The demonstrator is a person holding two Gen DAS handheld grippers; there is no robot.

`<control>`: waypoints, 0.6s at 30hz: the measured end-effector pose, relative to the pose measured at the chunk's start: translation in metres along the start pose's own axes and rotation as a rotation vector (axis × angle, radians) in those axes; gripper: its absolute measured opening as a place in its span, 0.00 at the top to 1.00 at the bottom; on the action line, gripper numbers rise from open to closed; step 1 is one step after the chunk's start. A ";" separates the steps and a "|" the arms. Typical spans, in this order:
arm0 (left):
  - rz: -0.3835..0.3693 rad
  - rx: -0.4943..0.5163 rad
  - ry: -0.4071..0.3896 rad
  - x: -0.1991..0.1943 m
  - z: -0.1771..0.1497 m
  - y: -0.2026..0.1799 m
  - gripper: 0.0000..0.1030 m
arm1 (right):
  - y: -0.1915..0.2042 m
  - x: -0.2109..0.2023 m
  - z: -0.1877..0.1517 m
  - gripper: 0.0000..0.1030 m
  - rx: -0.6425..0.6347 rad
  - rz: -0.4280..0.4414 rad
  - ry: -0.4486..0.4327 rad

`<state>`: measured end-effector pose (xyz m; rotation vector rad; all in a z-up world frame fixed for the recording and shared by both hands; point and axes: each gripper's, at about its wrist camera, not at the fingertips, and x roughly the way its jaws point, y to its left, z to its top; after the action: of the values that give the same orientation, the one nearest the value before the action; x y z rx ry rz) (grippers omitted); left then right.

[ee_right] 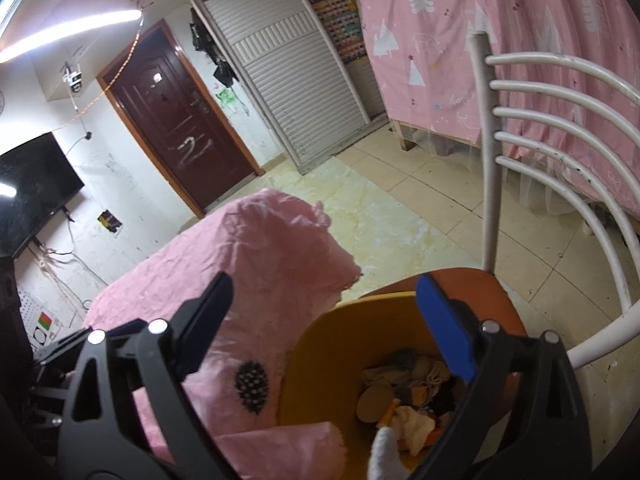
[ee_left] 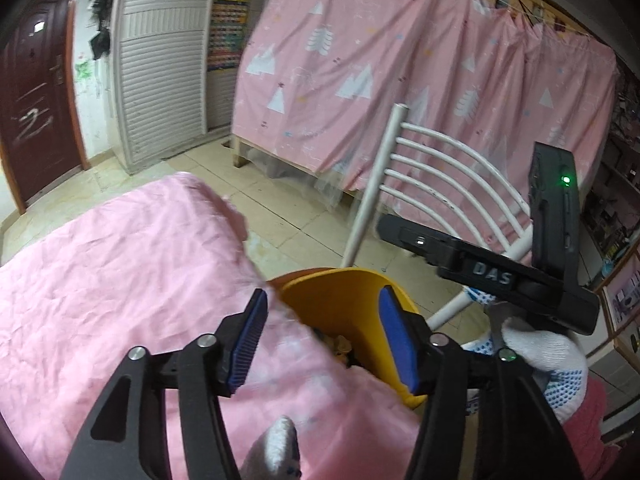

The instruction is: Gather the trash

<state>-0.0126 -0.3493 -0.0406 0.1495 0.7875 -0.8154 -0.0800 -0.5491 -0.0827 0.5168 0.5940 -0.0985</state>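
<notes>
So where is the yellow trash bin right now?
The yellow bin sits low in both views on the orange chair seat, right beside the pink cloth, with trash inside it.

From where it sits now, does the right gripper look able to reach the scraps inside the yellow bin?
Probably yes: the right gripper is open above the yellow bin, whose mouth is uncovered, with the scraps exposed below. The pink cloth lies beside the bin, not over it.

- The left wrist view looks forward and down between its jaws, close over the yellow bin [ee_left: 340, 304] and the pink cloth [ee_left: 120, 280].
- The right wrist view looks steeply down into the same bin [ee_right: 320, 364] at close range.
- Both share the white chair [ee_left: 452, 168] [ee_right: 560, 128], the dark door [ee_left: 32, 92] [ee_right: 176, 112] and the pink curtain [ee_left: 380, 60] [ee_right: 520, 32].
</notes>
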 end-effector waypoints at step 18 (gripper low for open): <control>0.263 -0.151 -0.124 -0.084 -0.016 0.087 0.30 | 0.117 0.018 -0.010 0.11 -0.193 0.070 0.029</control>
<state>0.0033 -0.2323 -0.0090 0.0653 0.6922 -0.5094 -0.0426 -0.4420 -0.0486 0.3516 0.6058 0.0330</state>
